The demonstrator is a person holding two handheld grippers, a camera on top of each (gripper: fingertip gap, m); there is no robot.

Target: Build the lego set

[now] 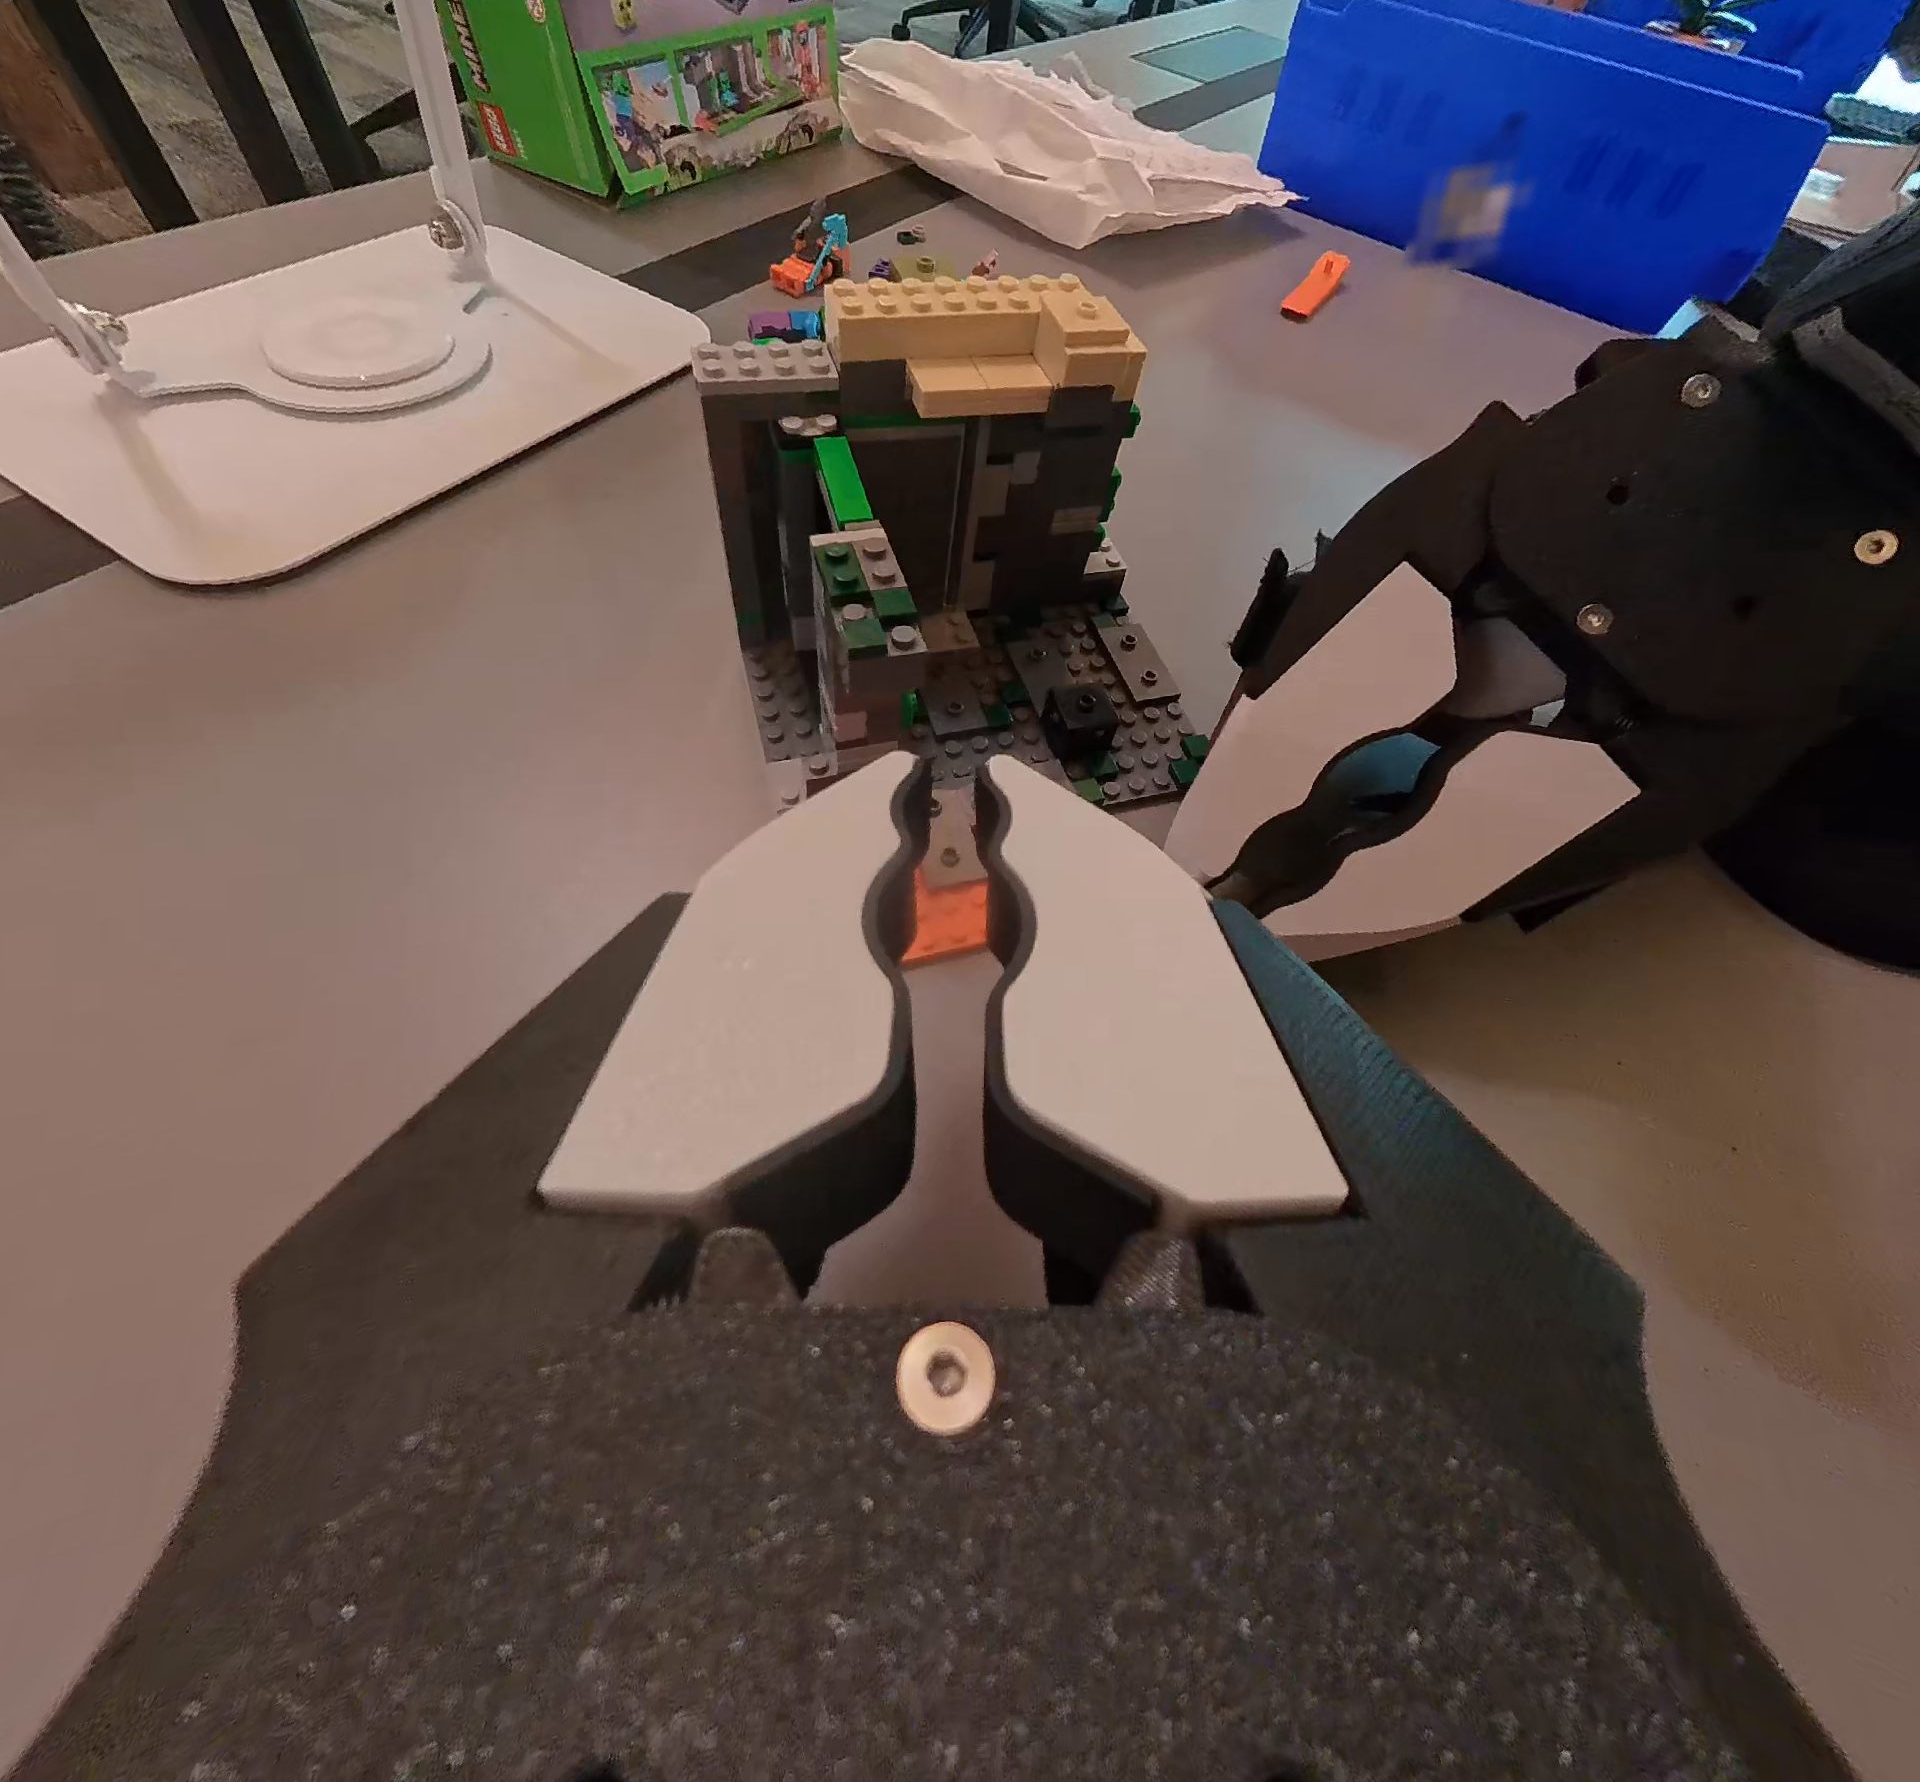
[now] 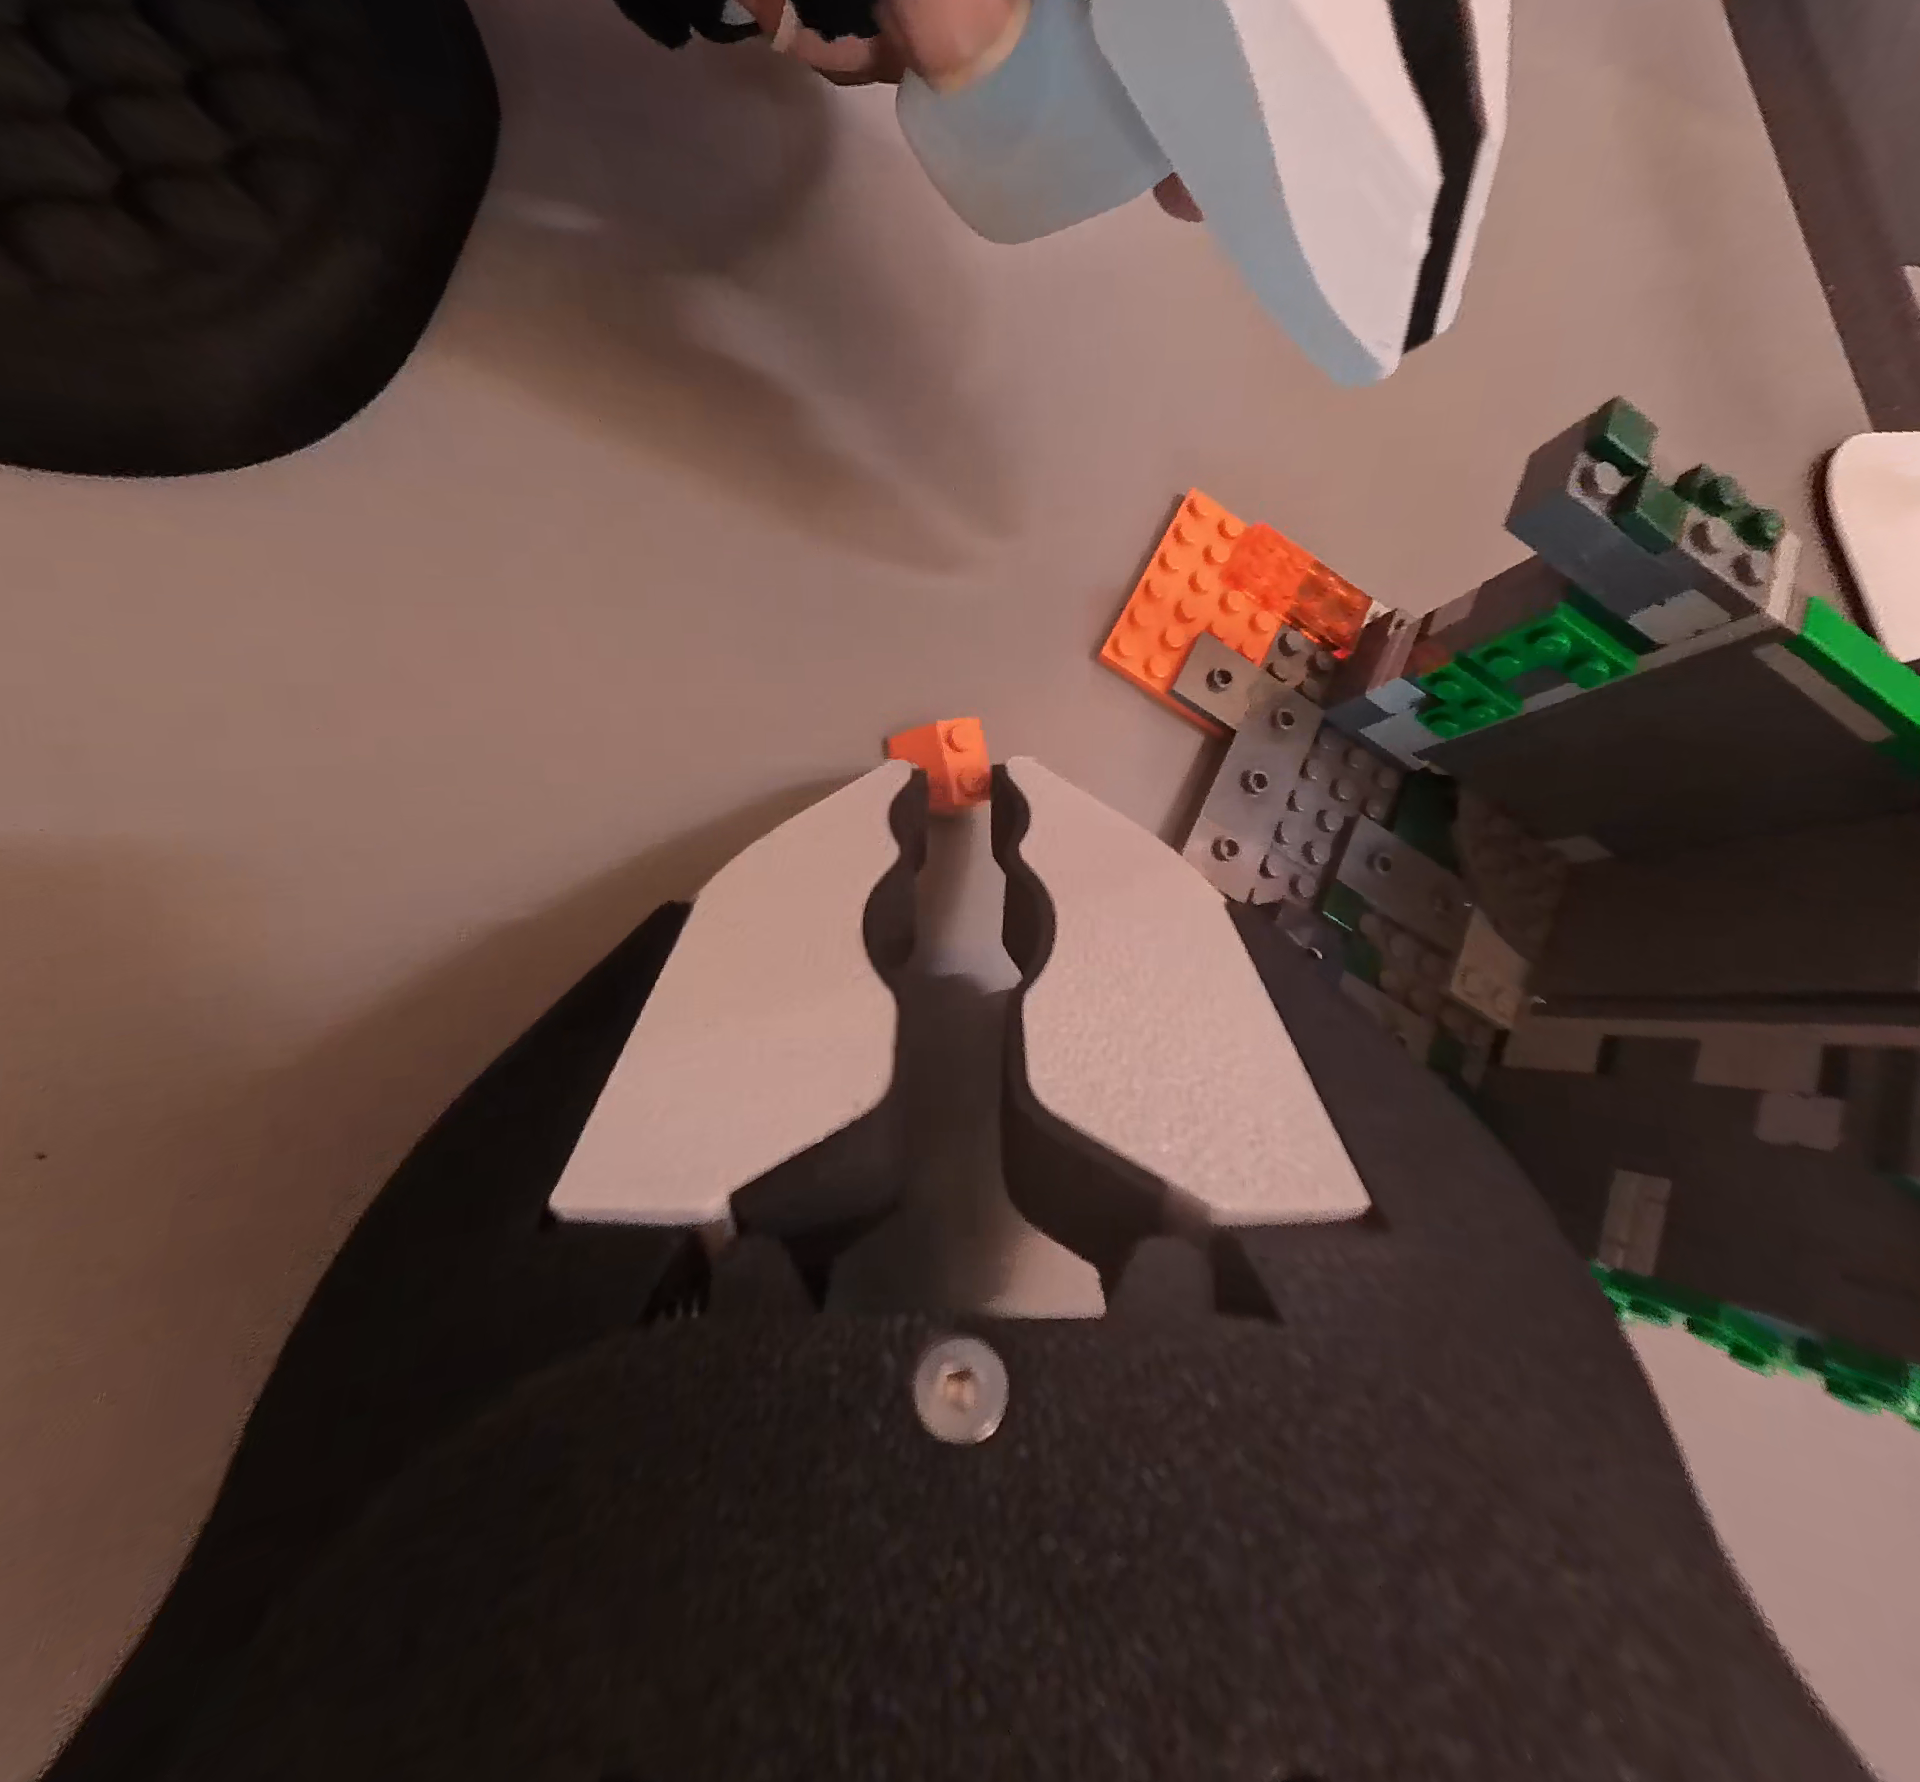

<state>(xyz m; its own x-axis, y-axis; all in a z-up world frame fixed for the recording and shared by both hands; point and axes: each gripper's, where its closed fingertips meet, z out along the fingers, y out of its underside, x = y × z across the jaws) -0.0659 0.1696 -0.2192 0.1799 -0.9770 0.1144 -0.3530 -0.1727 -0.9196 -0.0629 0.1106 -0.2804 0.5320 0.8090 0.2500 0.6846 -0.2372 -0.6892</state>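
The right gripper (image 2: 954, 771) is clamped on a small orange plastic brick (image 2: 943, 758), pinched at the very fingertips and held above the grey table (image 2: 312, 797), just beside the half-built grey-and-green brick model with a tan studded roof (image 1: 935, 527). Gripping it at the tips leaves most of the brick clear, which I'd guess is so it can be pressed down onto studs without the fingers fouling. The left gripper (image 1: 951, 782) sits low at the model's front edge, its fingers nearly closed over the flat orange studded plate (image 2: 1195, 605) and grey tile (image 1: 951, 854) there; whether it actually grips them or only steadies the build, I cannot tell. Bracing the base would make sense while the other hand pushes a piece home. Behind the model stand the green cardboard set box (image 1: 634, 18), crumpled white paper (image 1: 1039, 132), a blue plastic bin (image 1: 1538, 132) and a white stand base (image 1: 312, 402). The box carries a brand logo and a title down its side, which I'll leave unread.
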